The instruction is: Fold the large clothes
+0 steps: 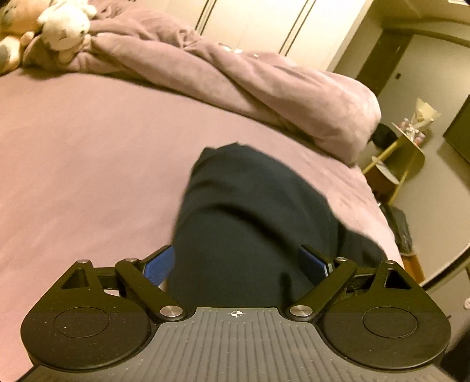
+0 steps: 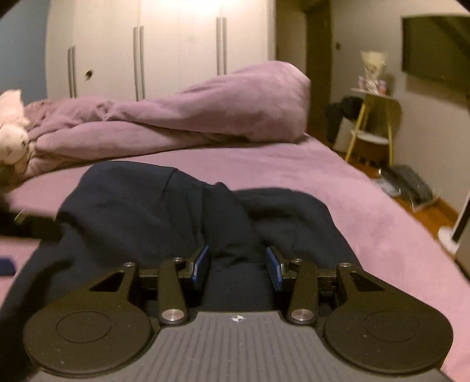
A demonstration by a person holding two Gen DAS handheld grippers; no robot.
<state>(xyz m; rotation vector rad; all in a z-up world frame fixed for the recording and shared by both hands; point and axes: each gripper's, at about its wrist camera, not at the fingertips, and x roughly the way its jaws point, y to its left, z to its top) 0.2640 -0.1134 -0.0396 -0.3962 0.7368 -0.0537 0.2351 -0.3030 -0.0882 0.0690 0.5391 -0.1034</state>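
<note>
A dark navy garment (image 1: 249, 211) lies on the purple bed sheet (image 1: 88, 152). In the left wrist view my left gripper (image 1: 238, 264) has its blue pads wide apart, with a thick fold of the garment bulging between them. In the right wrist view the same garment (image 2: 141, 199) is spread and rumpled over the sheet (image 2: 337, 182). My right gripper (image 2: 238, 264) has its blue pads partly closed, with a bunched ridge of the cloth between them. Motion blur hides whether either pair of pads presses the cloth.
A crumpled purple duvet (image 1: 235, 73) lies along the far side of the bed. Plush toys (image 1: 64, 26) sit at the far left. A yellow side table (image 2: 373, 123) and bags on the wooden floor (image 2: 408, 182) stand past the bed's right edge. White wardrobes (image 2: 176, 47) stand behind.
</note>
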